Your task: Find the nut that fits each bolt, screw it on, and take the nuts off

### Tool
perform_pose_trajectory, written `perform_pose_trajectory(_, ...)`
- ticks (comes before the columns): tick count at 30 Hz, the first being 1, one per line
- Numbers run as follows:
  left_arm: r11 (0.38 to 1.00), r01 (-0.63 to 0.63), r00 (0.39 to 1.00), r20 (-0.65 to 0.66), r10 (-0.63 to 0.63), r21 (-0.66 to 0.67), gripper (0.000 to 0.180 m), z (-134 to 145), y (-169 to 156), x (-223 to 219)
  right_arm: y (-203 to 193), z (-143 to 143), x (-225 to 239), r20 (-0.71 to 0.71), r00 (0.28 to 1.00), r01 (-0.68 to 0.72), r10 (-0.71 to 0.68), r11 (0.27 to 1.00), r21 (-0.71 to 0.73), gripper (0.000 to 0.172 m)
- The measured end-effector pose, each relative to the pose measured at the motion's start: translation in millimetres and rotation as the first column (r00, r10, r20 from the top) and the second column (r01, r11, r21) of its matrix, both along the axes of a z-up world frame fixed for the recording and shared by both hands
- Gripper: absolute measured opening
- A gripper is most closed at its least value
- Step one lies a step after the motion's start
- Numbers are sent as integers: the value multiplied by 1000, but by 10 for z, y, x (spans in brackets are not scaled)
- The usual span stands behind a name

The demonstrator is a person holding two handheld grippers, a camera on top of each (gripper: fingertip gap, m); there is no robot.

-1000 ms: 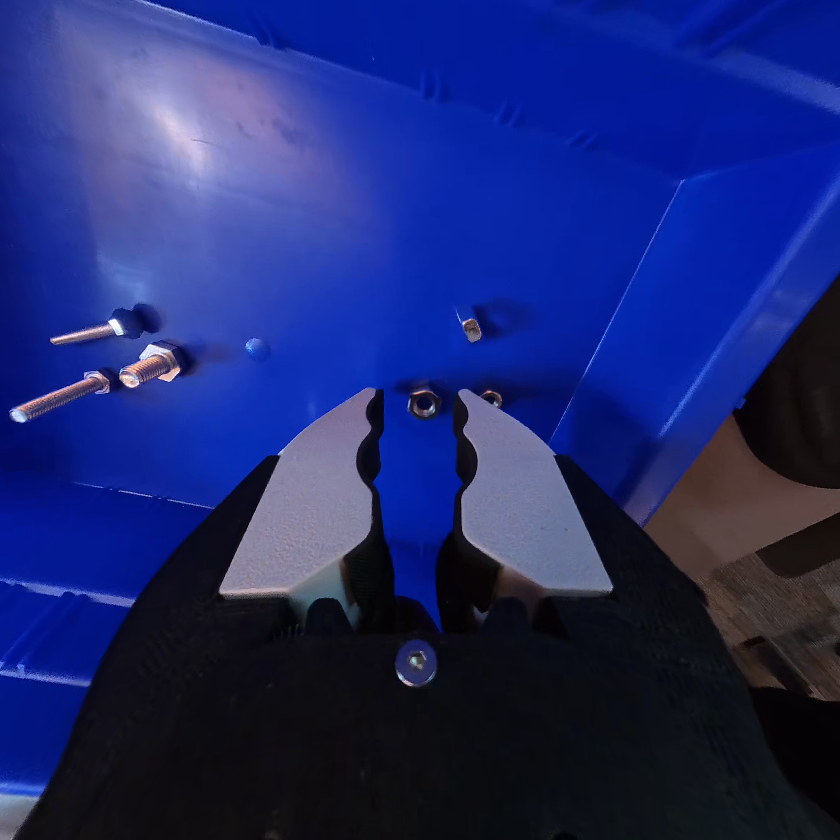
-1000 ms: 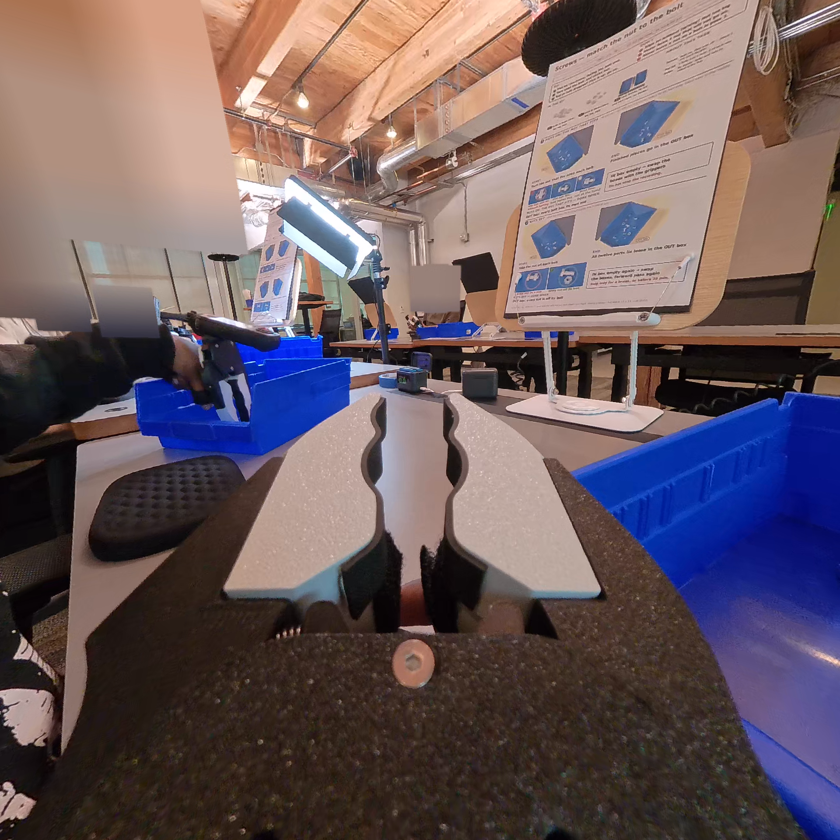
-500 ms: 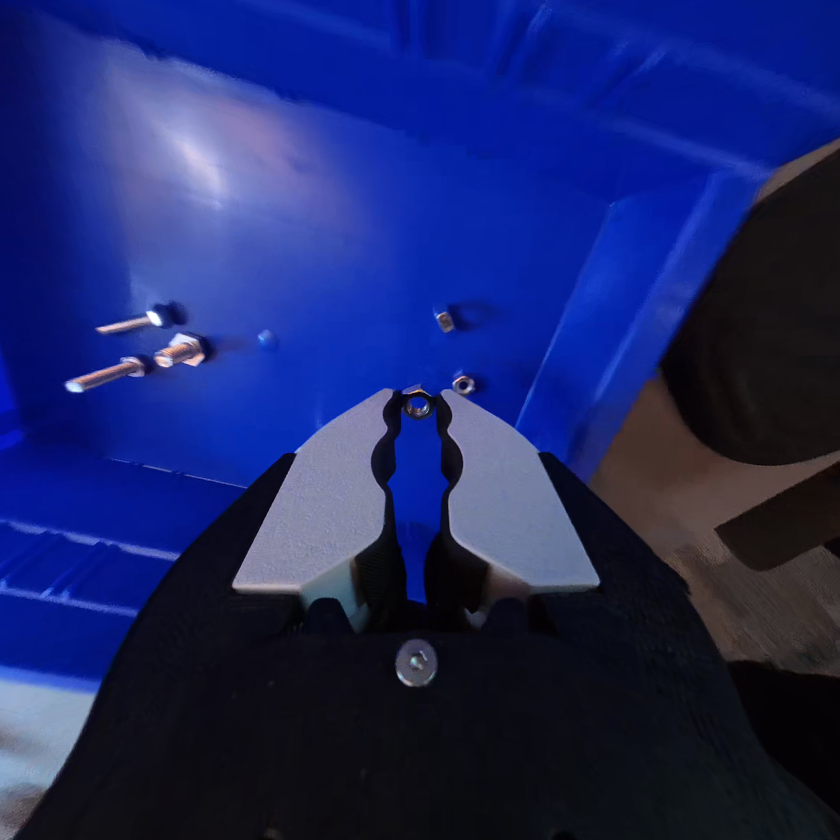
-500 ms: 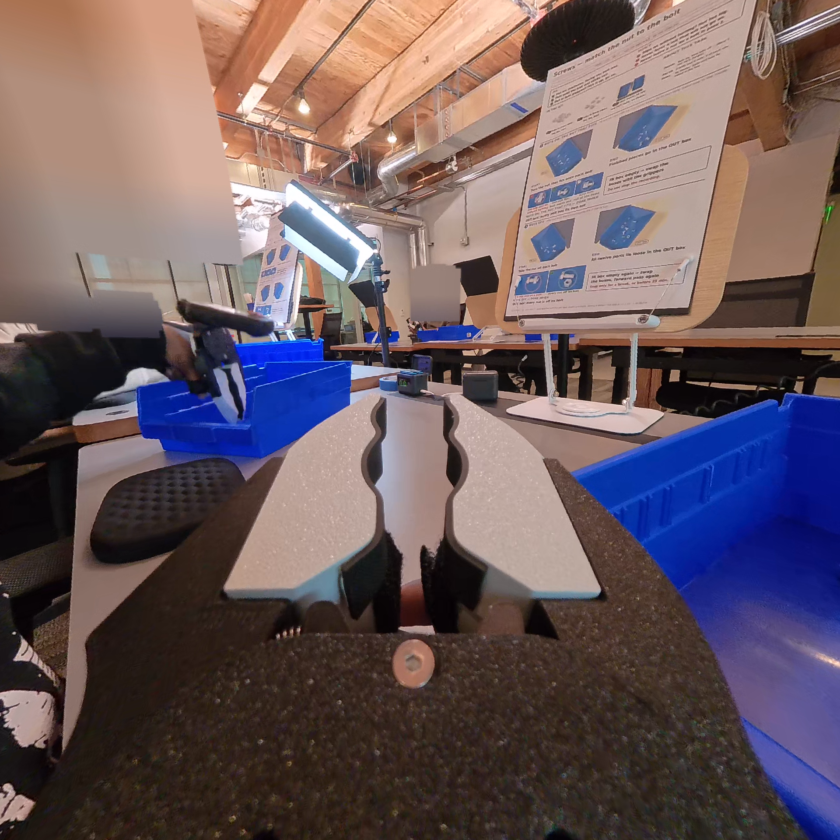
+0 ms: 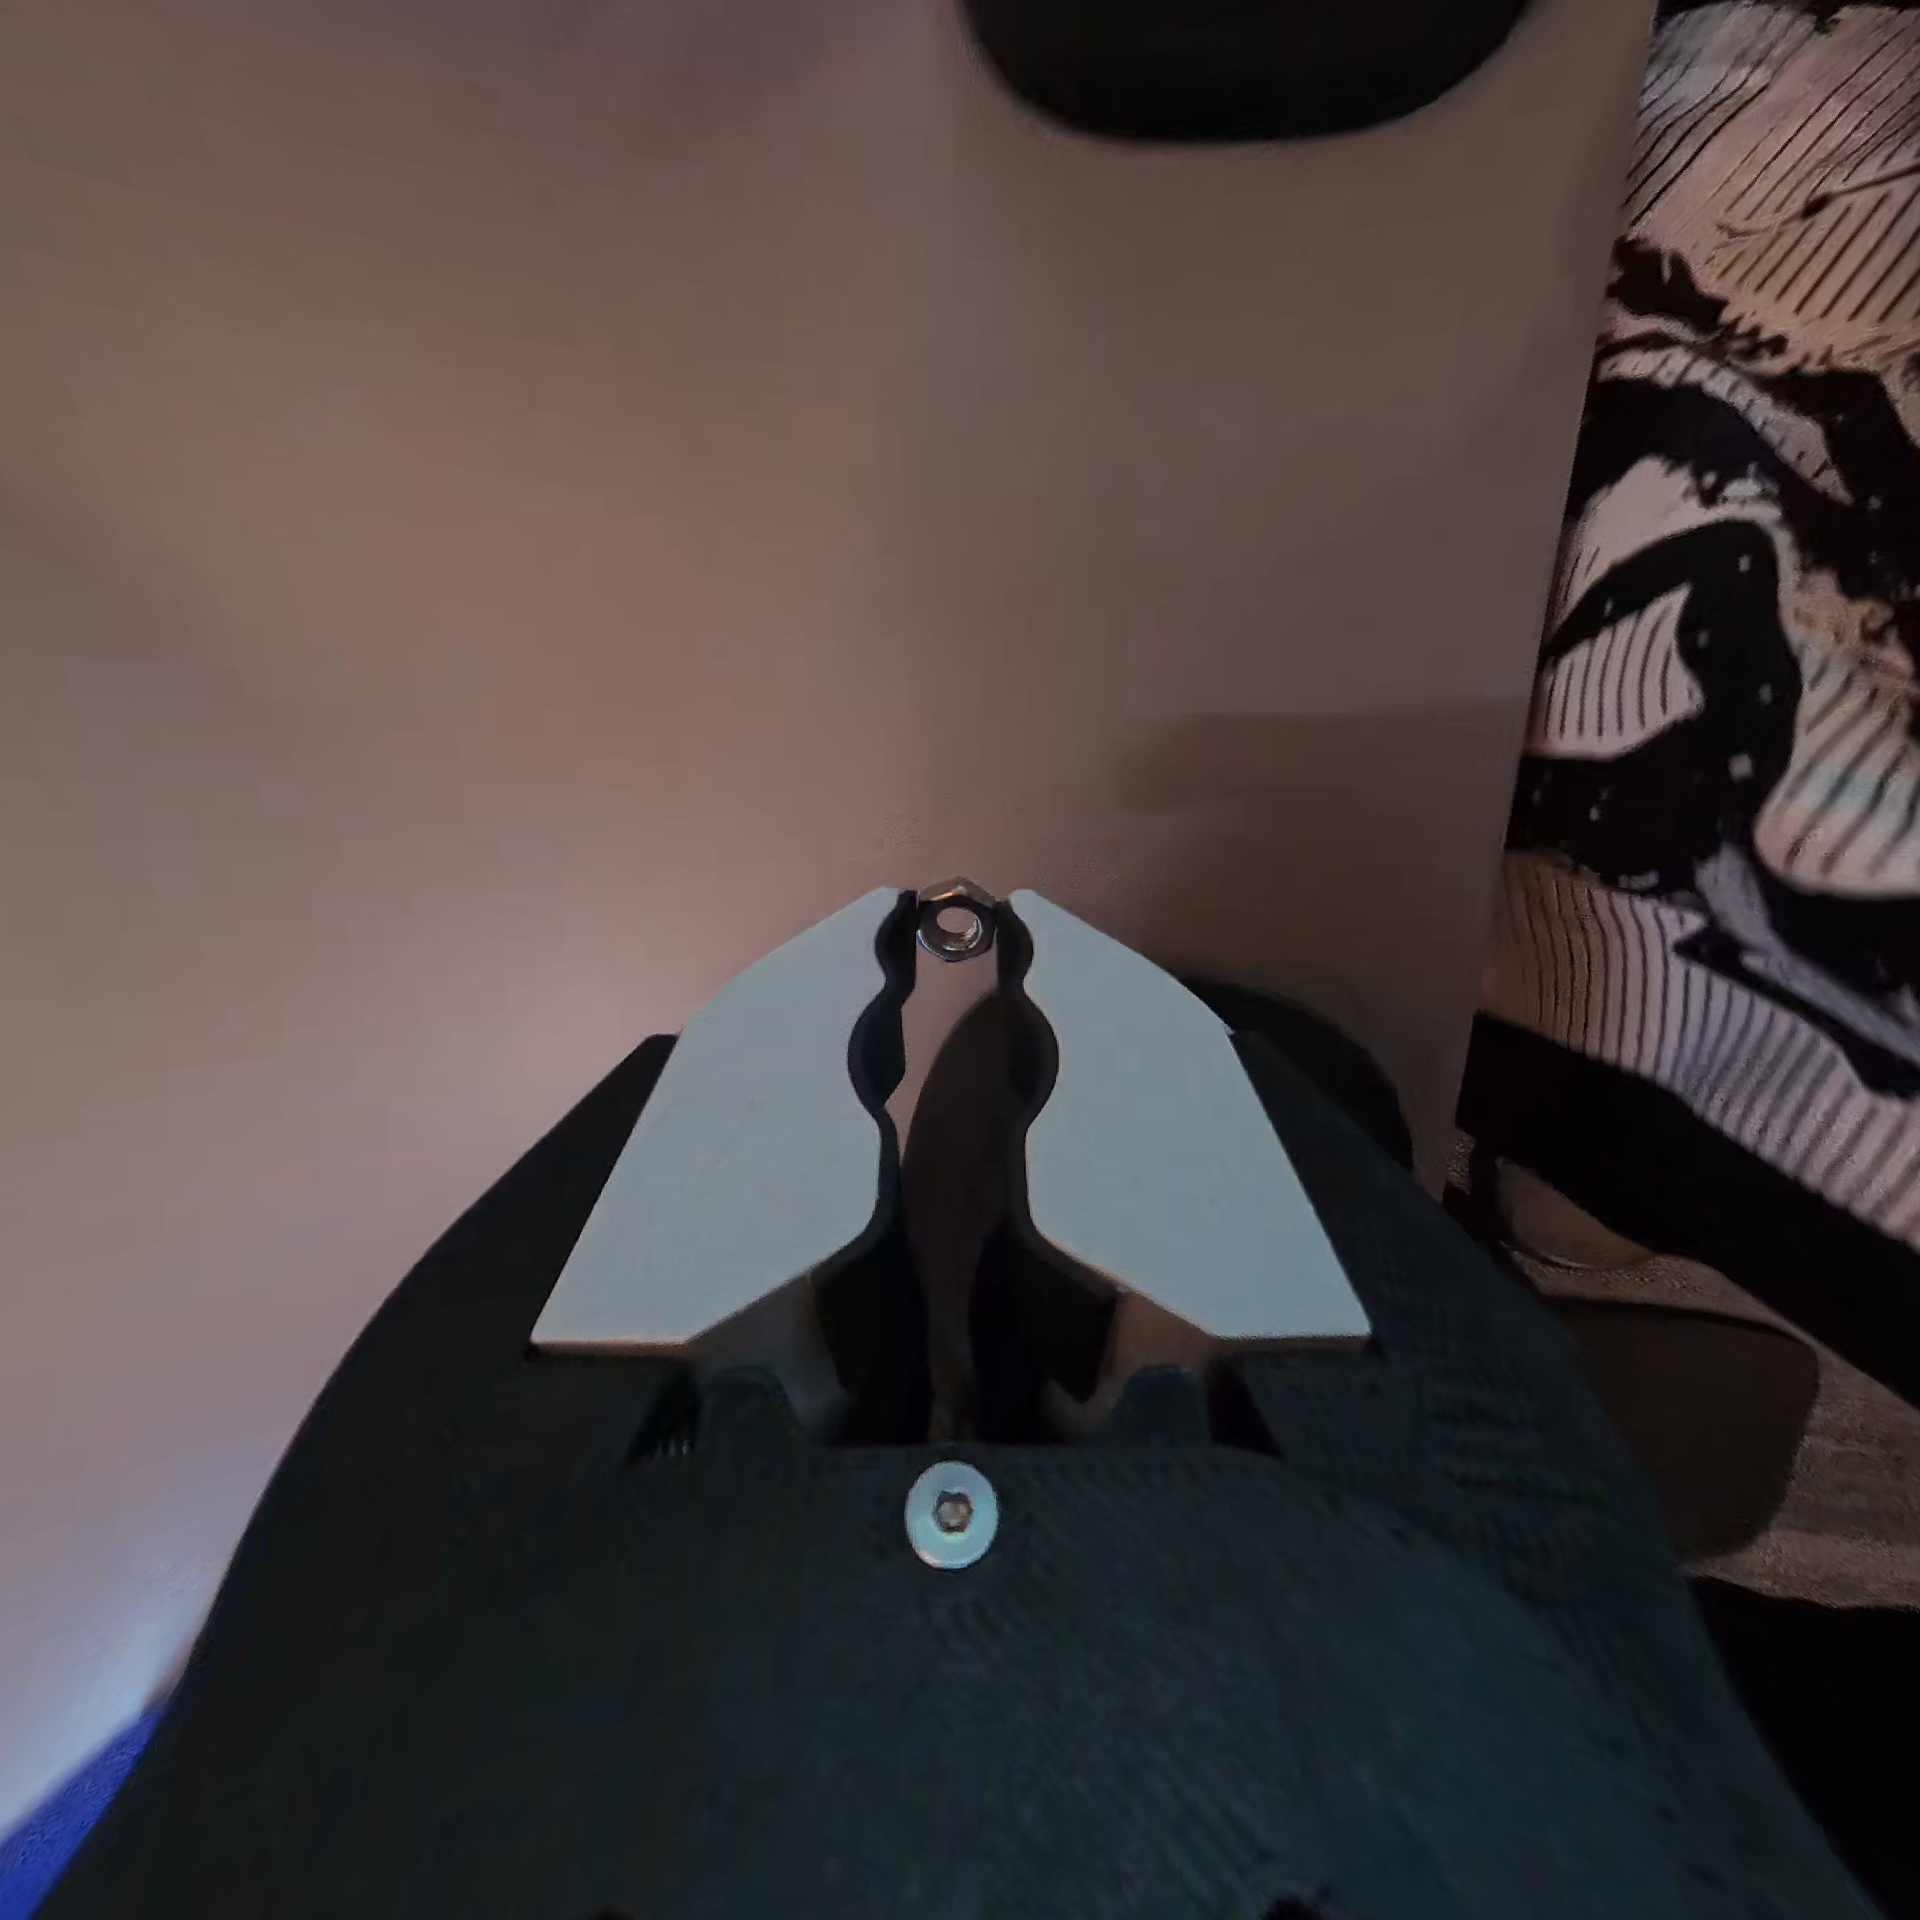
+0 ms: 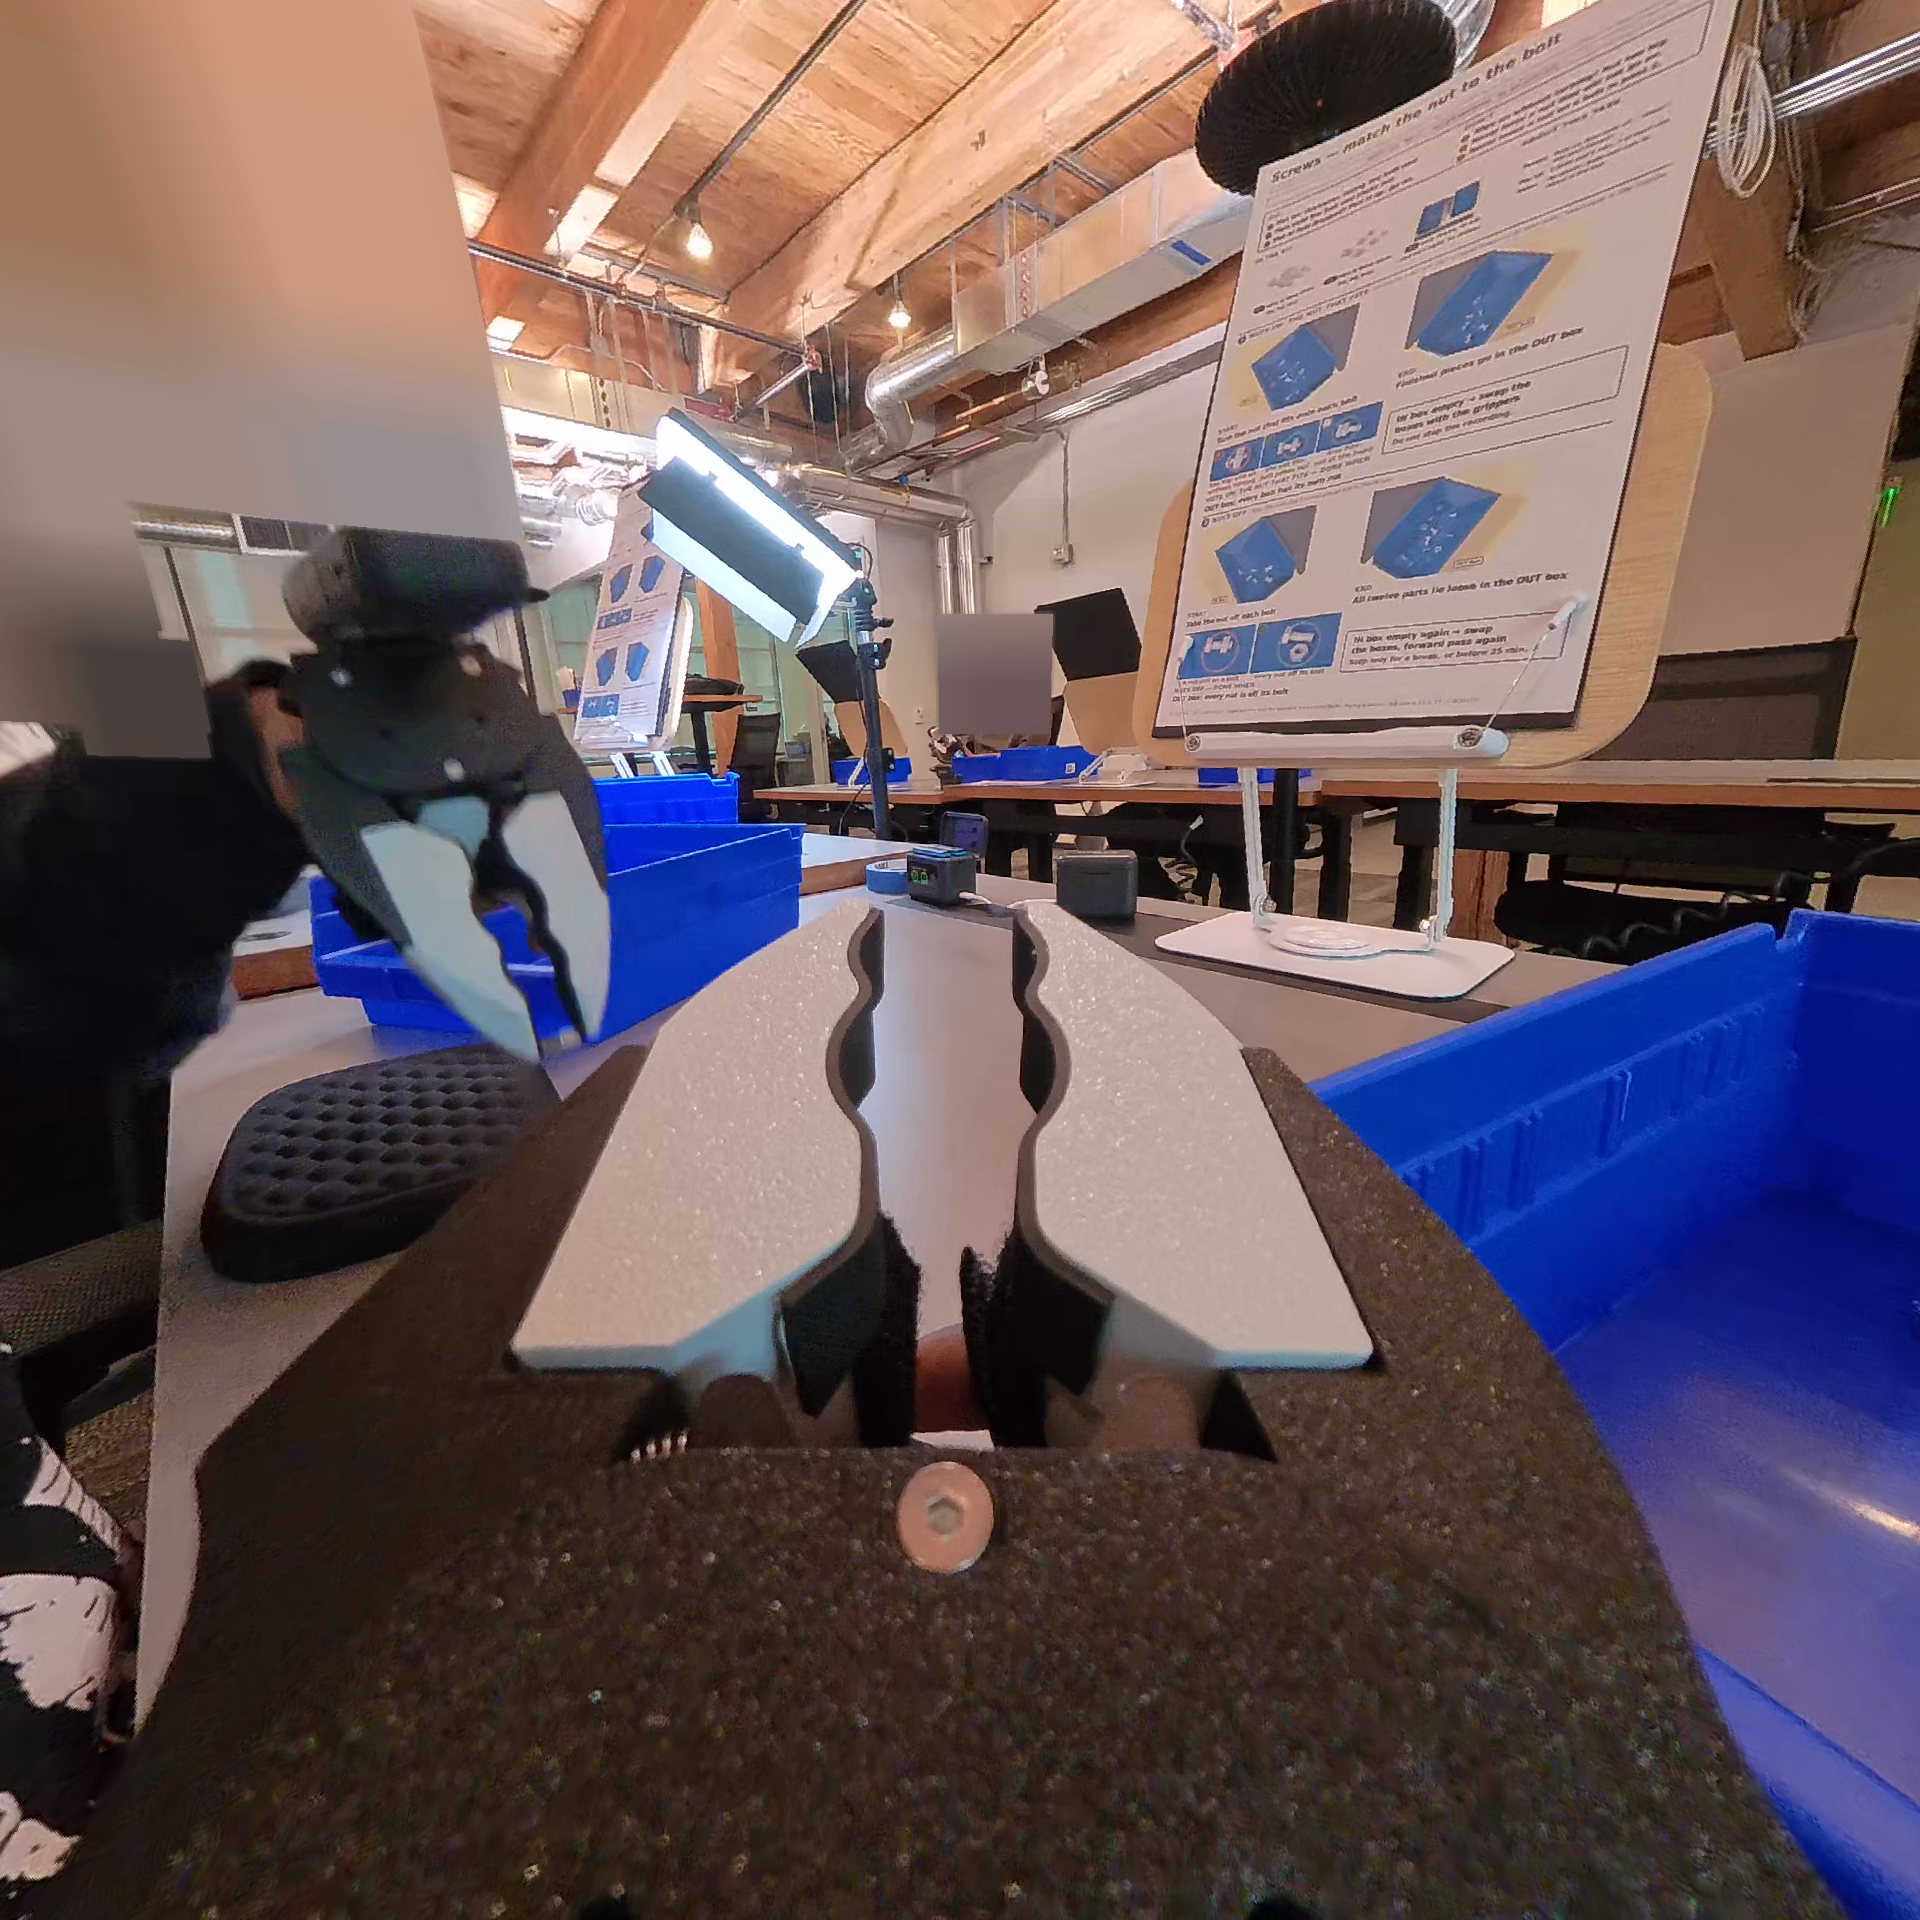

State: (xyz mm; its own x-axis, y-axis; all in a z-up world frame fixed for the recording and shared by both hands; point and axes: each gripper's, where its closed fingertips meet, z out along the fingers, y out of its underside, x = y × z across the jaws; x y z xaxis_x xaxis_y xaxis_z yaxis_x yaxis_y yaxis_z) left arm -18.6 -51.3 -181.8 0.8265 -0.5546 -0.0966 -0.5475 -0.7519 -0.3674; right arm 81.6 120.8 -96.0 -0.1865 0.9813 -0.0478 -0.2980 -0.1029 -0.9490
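My left gripper (image 5: 954, 914) is shut on a small silver hex nut (image 5: 956, 928), pinched at the very fingertips with its hole facing the camera. It hangs above the pale table (image 5: 520, 520). The right wrist view shows the left gripper (image 6: 556, 1034) at the left, pointing down over the table, with the nut (image 6: 564, 1036) at its tips. My right gripper (image 6: 948, 920) is open and empty, held level above the table beside the near blue bin (image 6: 1558, 1143).
A black dimpled pad (image 6: 353, 1153) lies on the table at the left. A second blue bin (image 6: 675, 904) stands behind the left gripper. An instruction board on a stand (image 6: 1434, 416) is at the back right. A person's patterned clothing (image 5: 1714, 623) is at the right. There is about 20 cm between the tips of the two grippers.
My left gripper closed on the nut in the far blue bin, lifted it out and carried it over the table towards my right gripper. The right gripper stayed still and open.
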Motion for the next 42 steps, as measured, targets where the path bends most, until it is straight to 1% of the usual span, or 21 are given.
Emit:
perform_pose_trajectory(1,1000,20,1000,-4,-20,-14,15,-110,96,80,0,3,4,-3,1000,-1,1,1000,-1,24)
perform_pose_trajectory(3,998,38,999,-30,-39,-48,15,-301,235,143,2,5,9,-6,1000,-1,1,1000,-2,23)
perform_pose_trajectory(5,996,45,998,-35,-48,-74,15,-431,326,180,3,8,12,-8,1000,-3,3,1000,-4,23)
perform_pose_trajectory(8,992,57,997,-49,-63,-114,15,-560,373,207,7,7,12,-8,1000,-5,5,1000,-8,23)
perform_pose_trajectory(11,989,64,997,-38,-70,-130,15,-623,374,229,13,10,17,-10,1000,-6,6,1000,-12,23)
perform_pose_trajectory(13,991,59,998,-28,-62,-121,15,-617,382,230,14,8,16,-9,1000,-6,6,1000,-14,23)
perform_pose_trajectory(15,994,41,999,-19,-43,-103,20,-602,385,212,13,5,13,-6,1000,-8,8,1000,-15,23)
perform_pose_trajectory(17,998,16,999,39,-14,-59,25,-529,368,219,13,5,13,-6,1000,-8,8,1000,-14,23)
perform_pose_trajectory(18,1000,-9,997,81,10,-14,27,-461,370,213,12,5,12,-5,1000,-8,8,1000,-14,23)
perform_pose_trajectory(20,987,-79,980,192,50,143,32,-249,406,182,6,-4,0,5,1000,-9,9,1000,-11,23)
perform_pose_trajectory(21,962,-127,961,271,60,240,32,-108,424,168,-1,-13,-12,14,1000,-11,11,1000,-6,23)
perform_pose_trajectory(22,922,-177,933,357,47,344,33,55,431,160,-12,-23,-25,25,1000,-12,12,1000,0,23)
perform_pose_trajectory(24,797,-294,868,497,-9,527,34,373,378,93,-35,-46,-55,49,999,-11,10,1000,18,24)
perform_pose_trajectory(26,664,-395,817,574,-62,634,37,588,243,-10,-60,-69,-85,73,997,-10,7,999,39,24)
perform_pose_trajectory(29,495,-494,789,608,-88,714,44,711,14,-155,-98,-110,-141,117,993,-7,-2,997,73,24)
perform_pose_trajectory(32,382,-552,782,619,-70,741,50,666,-135,-259,-173,-198,-248,202,979,-19,-8,991,133,25)
perform_pose_trajectory(34,305,-573,773,625,-106,761,51,746,-225,-302,-268,-290,-359,291,957,-52,-3,982,181,26)
perform_pose_trajectory(35,294,-584,760,637,-131,757,51,774,-255,-314,-339,-330,-423,338,941,-79,9,978,195,27)
perform_pose_trajectory(37,309,-602,730,664,-158,736,53,773,-266,-331,-570,-369,-565,414,907,-171,76,965,199,27)
perform_pose_trajectory(38,314,-603,726,668,-164,733,53,773,-268,-329,-710,-390,-646,450,885,-222,114,955,194,27)
perform_pose_trajectory(42,310,-588,742,651,-160,747,53,765,-273,-312,-1250,-652,-1006,631,744,-396,218,906,153,24)
